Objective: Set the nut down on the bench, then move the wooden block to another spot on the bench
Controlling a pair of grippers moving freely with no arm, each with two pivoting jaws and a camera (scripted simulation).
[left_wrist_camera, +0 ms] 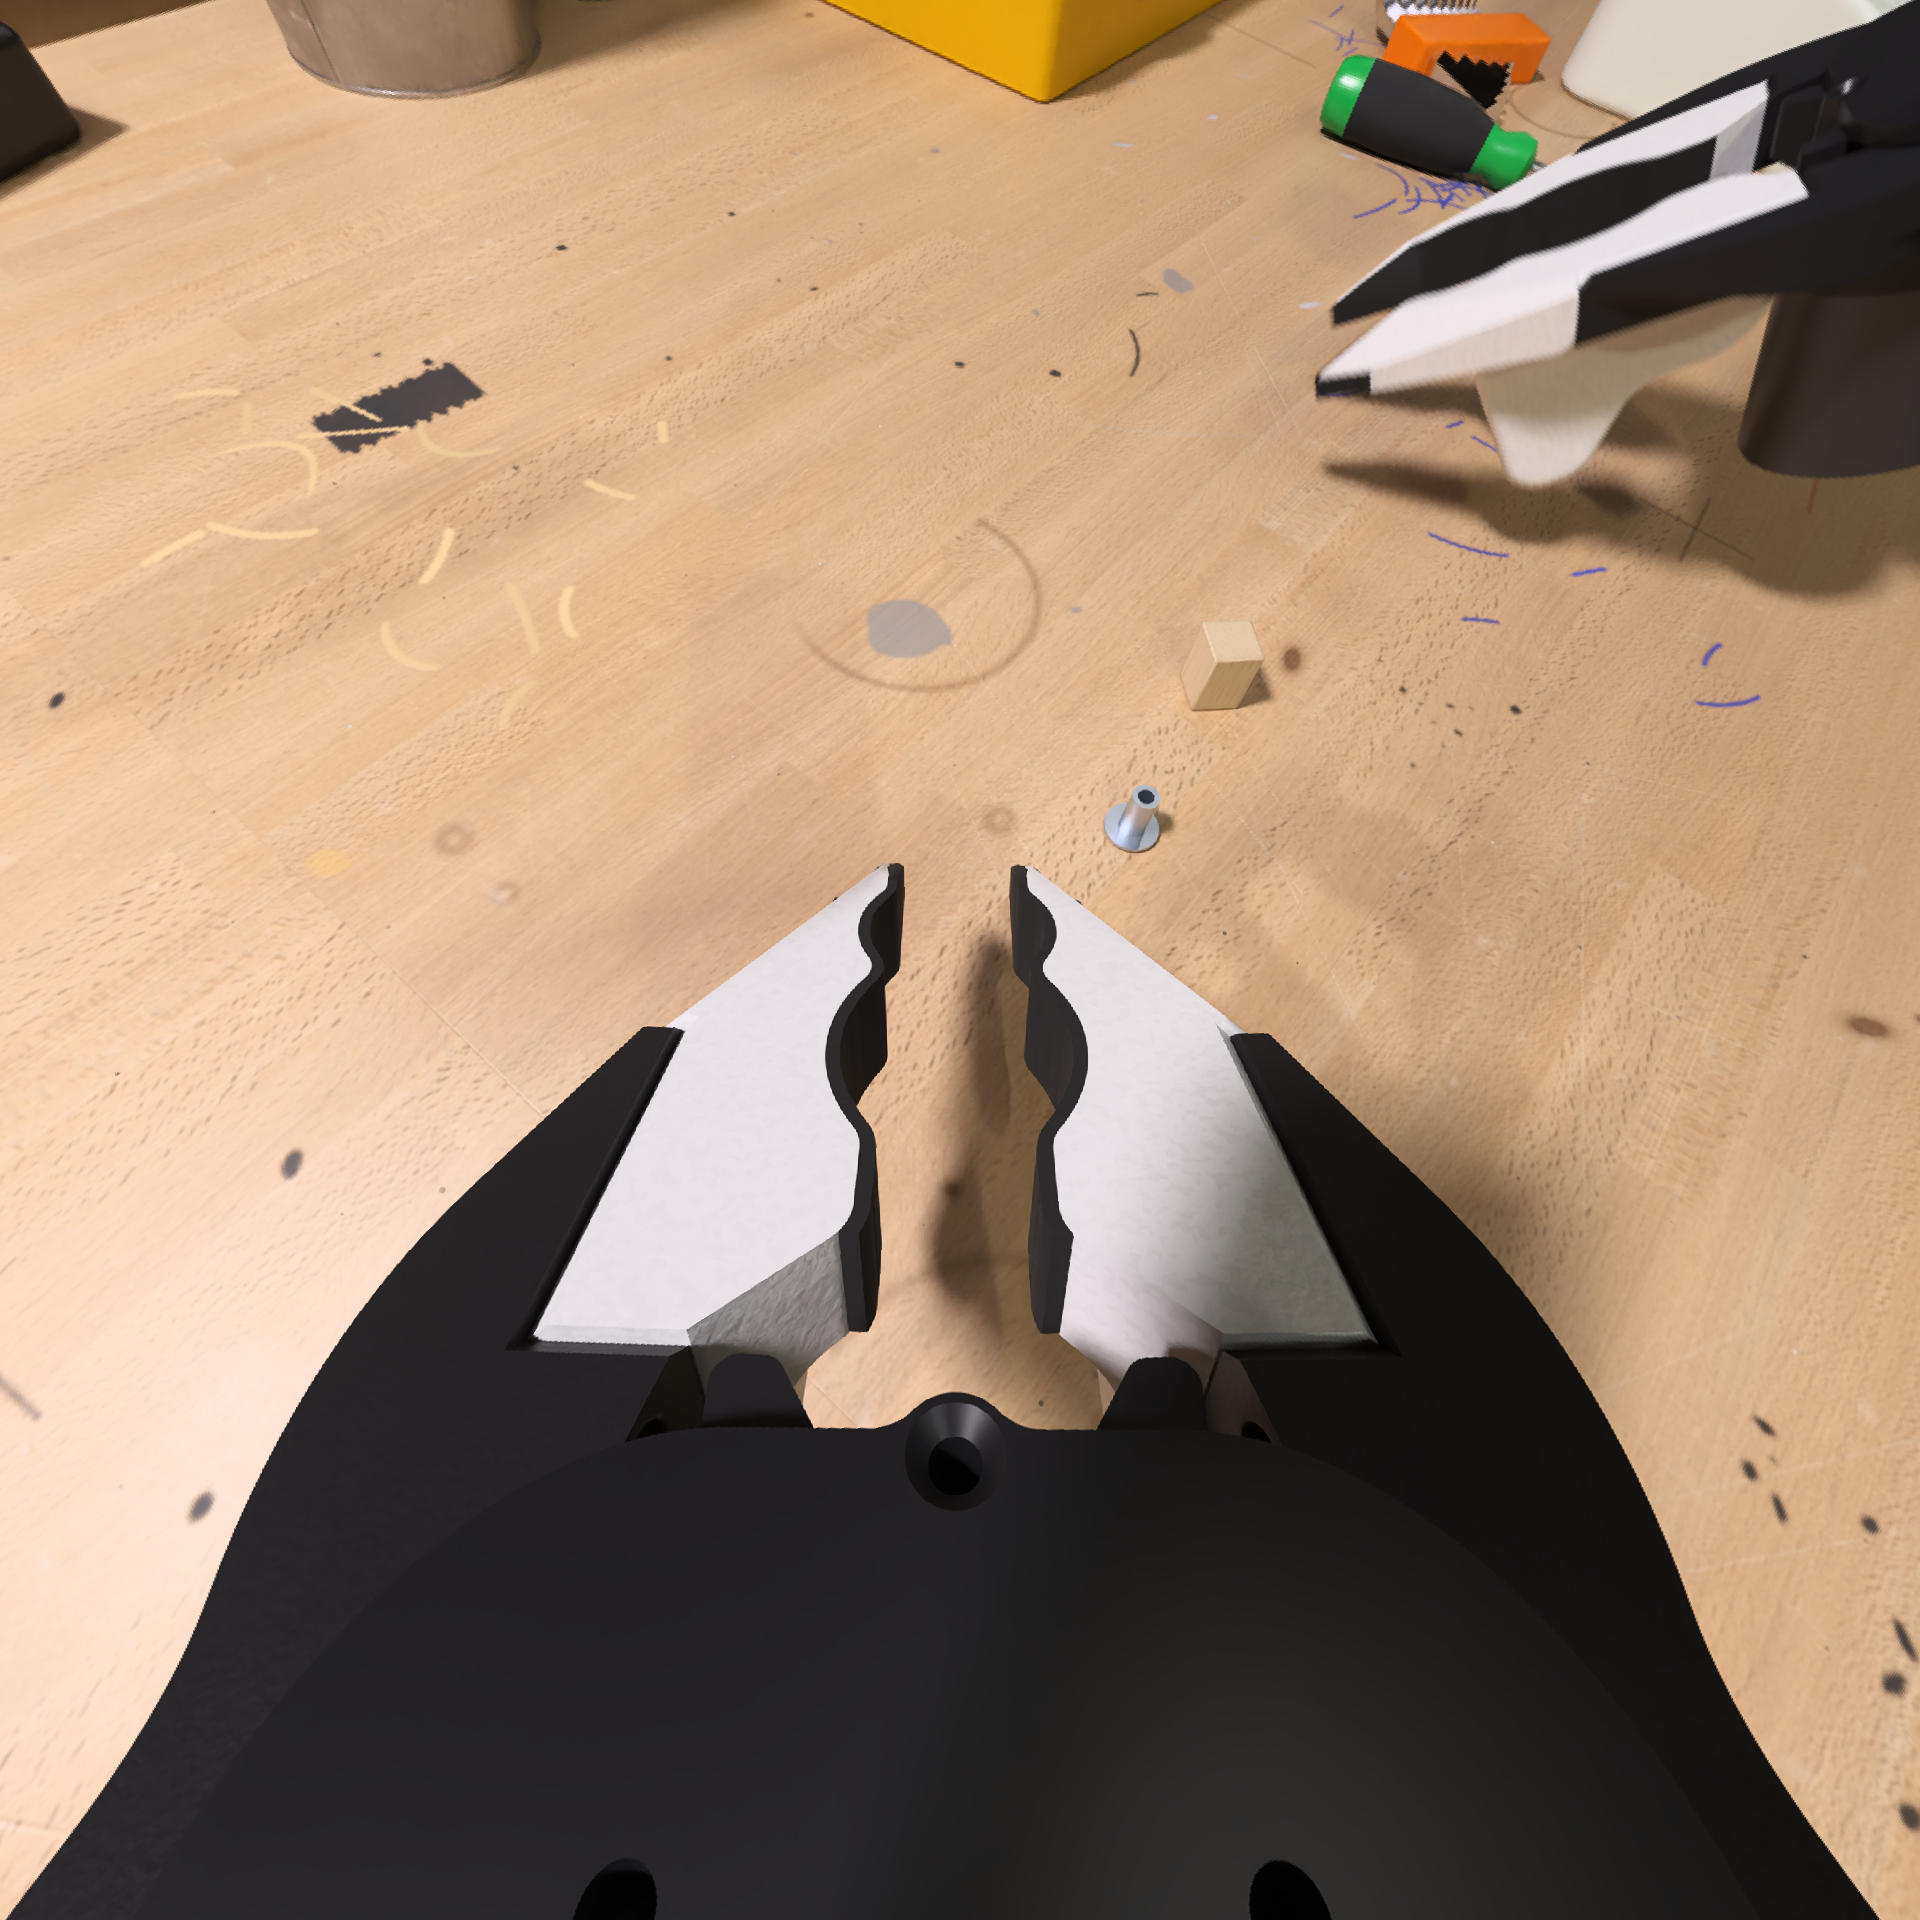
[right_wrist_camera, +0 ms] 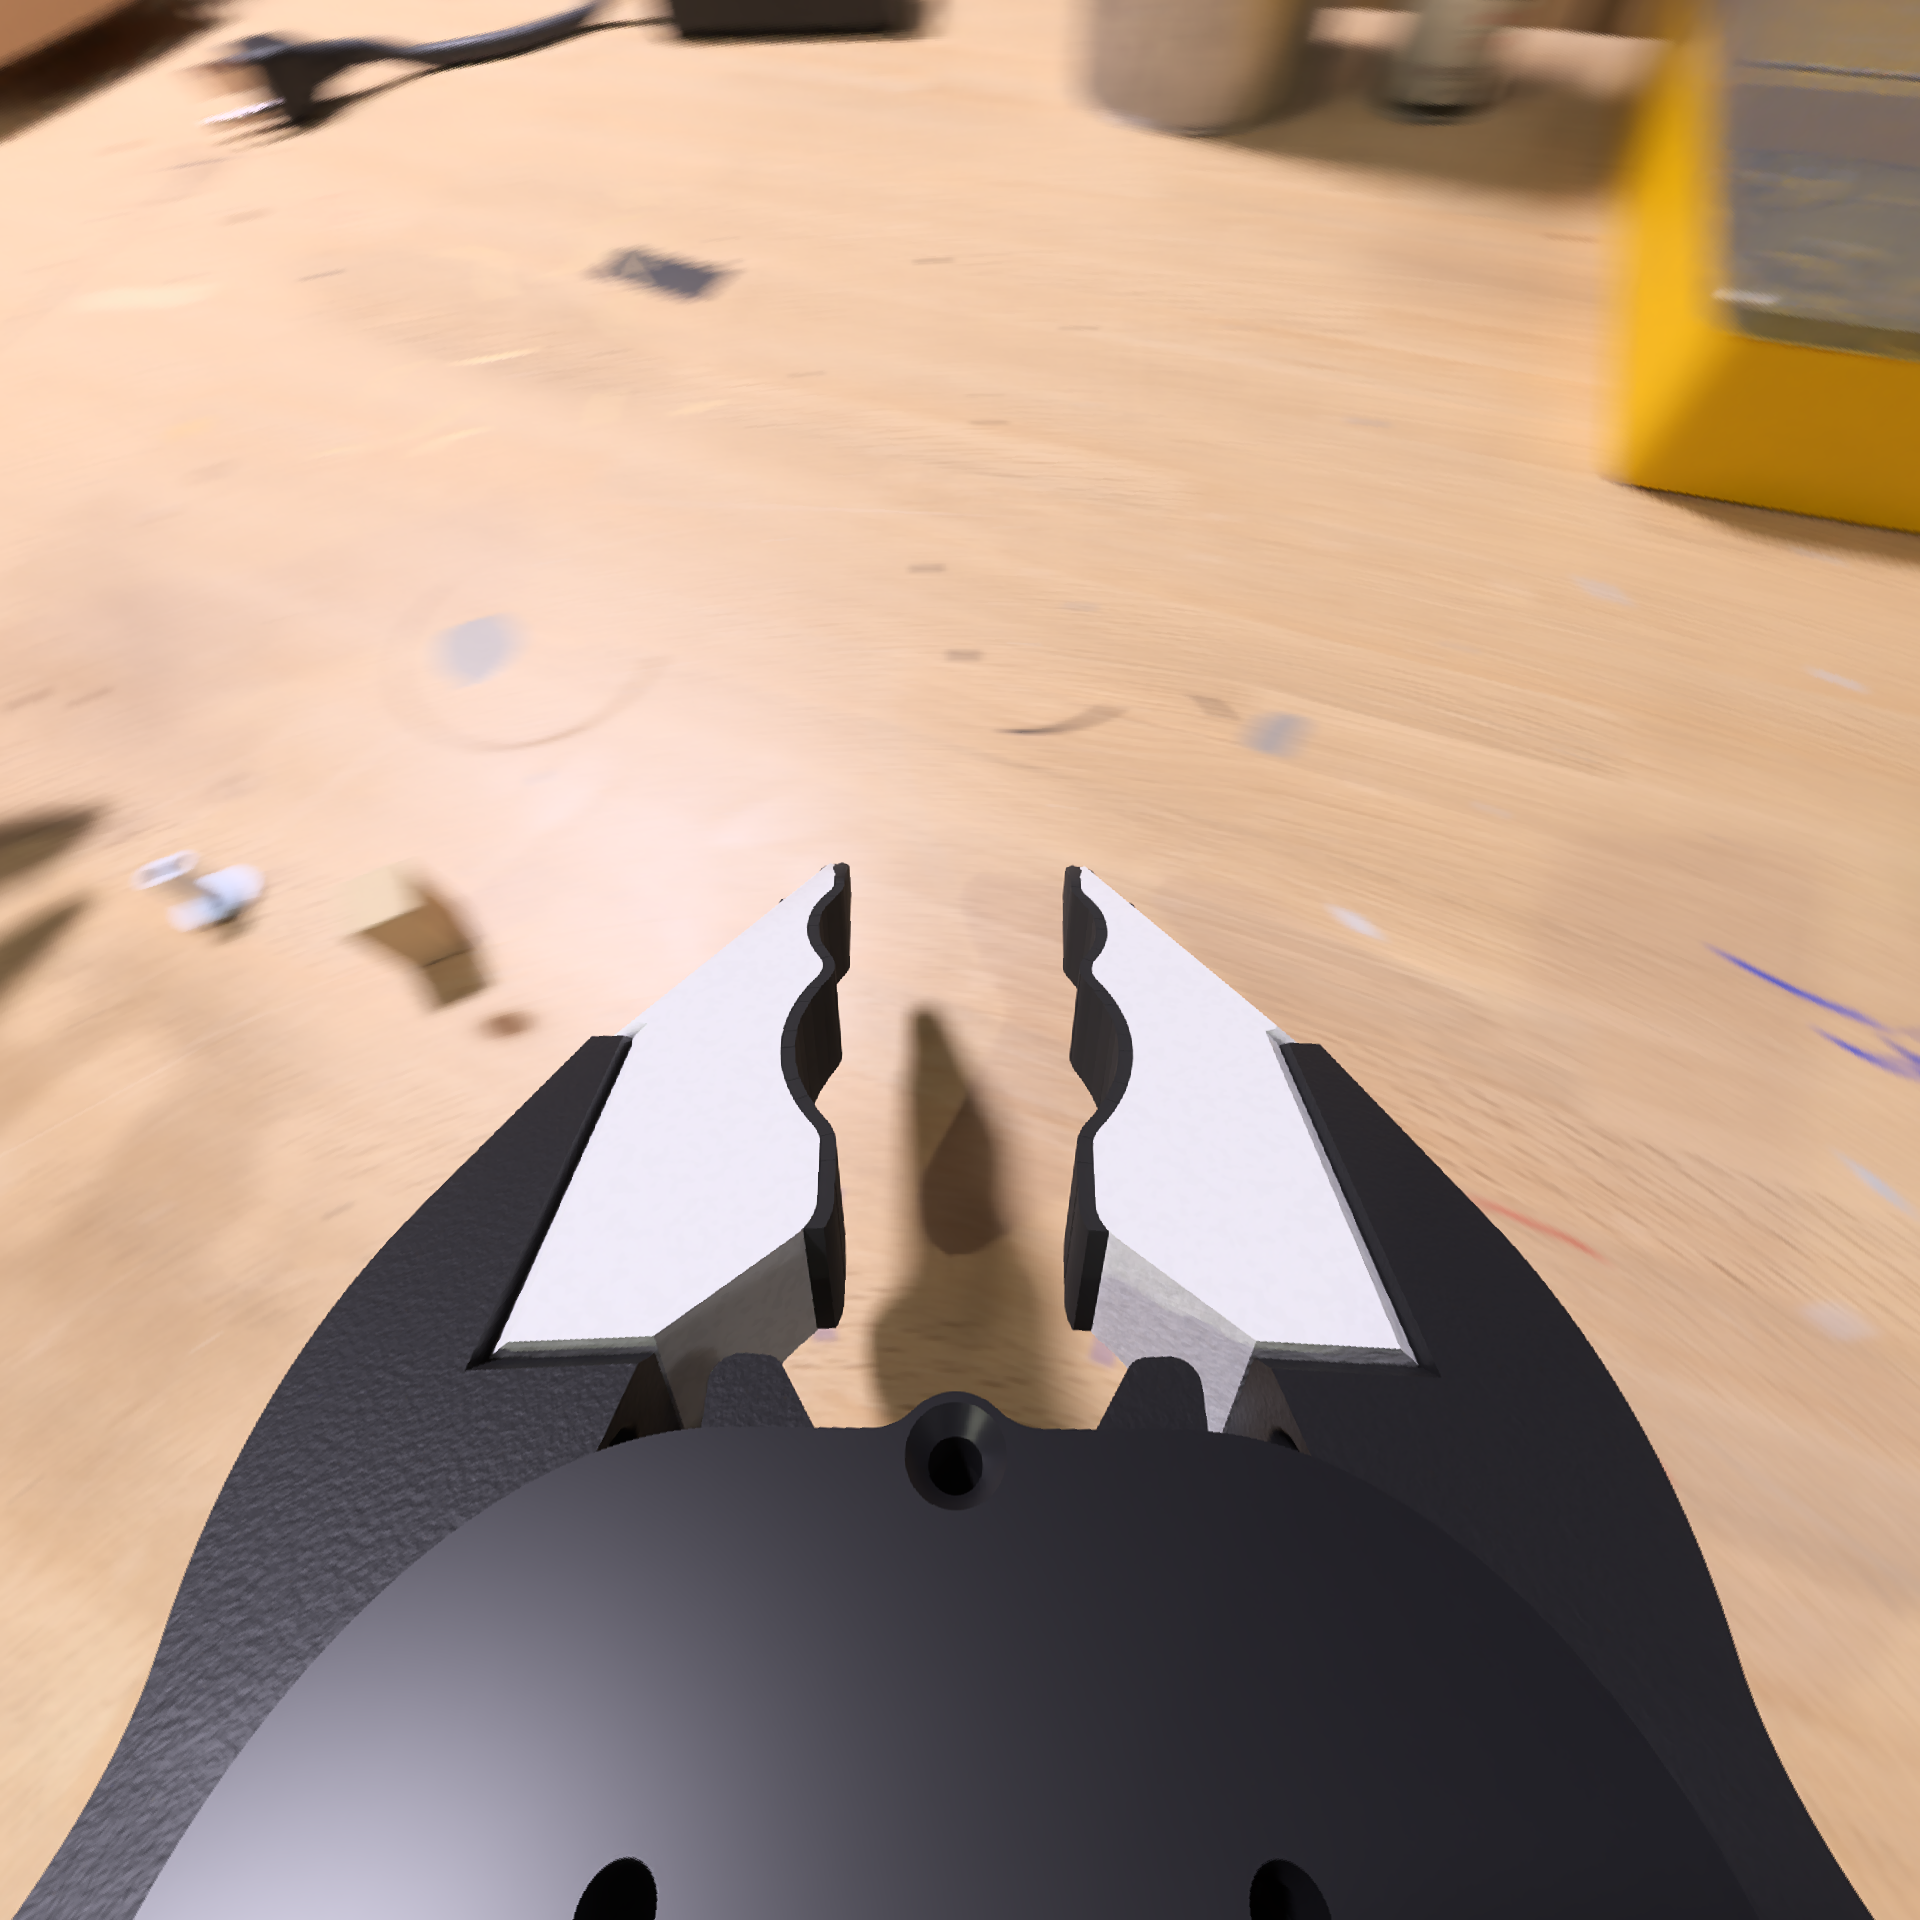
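A small silver nut [left_wrist_camera: 1132, 821] lies on the wooden bench [left_wrist_camera: 623, 831], just ahead and to the right of the left gripper [left_wrist_camera: 957, 868], whose fingers stand narrowly apart with nothing between them. The wooden block [left_wrist_camera: 1223, 665] stands a little farther on, near the nut but not touching it. The right gripper [left_wrist_camera: 1325, 348] hangs above the bench off to the right, over a white cloth-like thing [left_wrist_camera: 1548, 426] beside a dark cylinder [left_wrist_camera: 1839, 384]; its own blurred view shows its fingers [right_wrist_camera: 717, 1091] set apart and empty. A green-and-black screwdriver [left_wrist_camera: 1429, 123], an orange tool [left_wrist_camera: 1465, 44], a yellow box [left_wrist_camera: 1039, 36] and a metal bucket [left_wrist_camera: 405, 42] line the far side. The bench's middle and left lie open, marked only by stains, pale curled shavings and a black patch [left_wrist_camera: 398, 405].
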